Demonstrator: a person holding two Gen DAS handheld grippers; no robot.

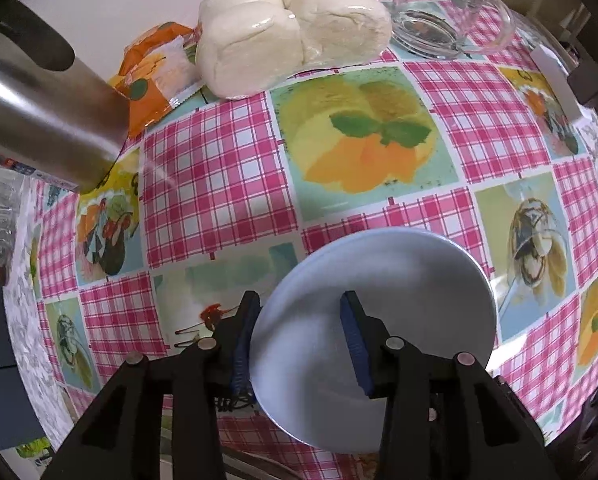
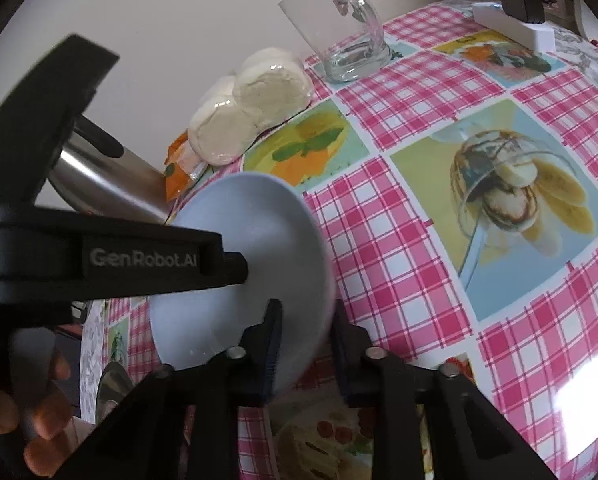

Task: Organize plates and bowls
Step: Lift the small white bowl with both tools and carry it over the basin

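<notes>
Both grippers straddle one pale plate (image 1: 375, 320) – left gripper (image 1: 299, 320) & right gripper (image 2: 305, 340), rim between jaws, grasping it. Task barely begun – no stack or bowls visible yet.

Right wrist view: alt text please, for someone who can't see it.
Both grippers straddle the rim of a pale blue round plate: right gripper at the near edge, left gripper reaching in from the left, over a pink checked tablecloth.
</notes>
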